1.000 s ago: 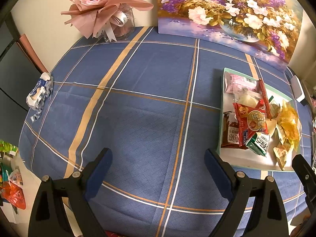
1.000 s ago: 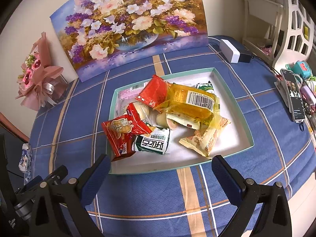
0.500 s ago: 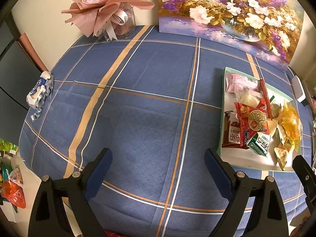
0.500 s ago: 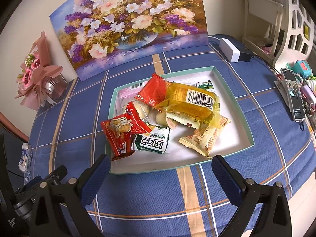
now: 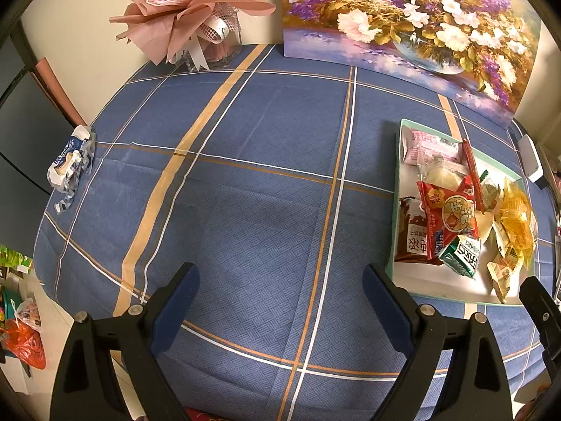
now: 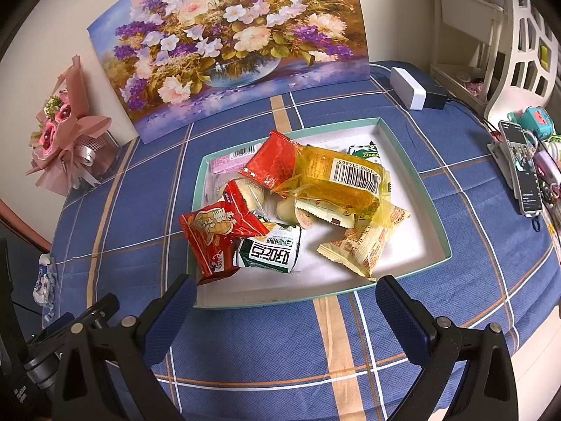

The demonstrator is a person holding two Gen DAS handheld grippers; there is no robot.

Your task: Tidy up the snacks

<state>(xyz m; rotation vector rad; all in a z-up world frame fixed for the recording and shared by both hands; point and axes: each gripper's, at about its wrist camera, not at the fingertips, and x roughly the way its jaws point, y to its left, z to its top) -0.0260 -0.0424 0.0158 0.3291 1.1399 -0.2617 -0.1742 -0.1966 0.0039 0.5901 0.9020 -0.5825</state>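
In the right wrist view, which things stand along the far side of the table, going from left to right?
Pink paper-wrapped rose bouquet → large flower painting on canvas → white rectangular box → black phone on a stand.

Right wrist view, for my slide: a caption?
Open right tool poised before a tray heaped with snack packets.

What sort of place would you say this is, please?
Probably a home: a table with a blue checked cloth, a flower painting against the wall, a bouquet and a snack tray.
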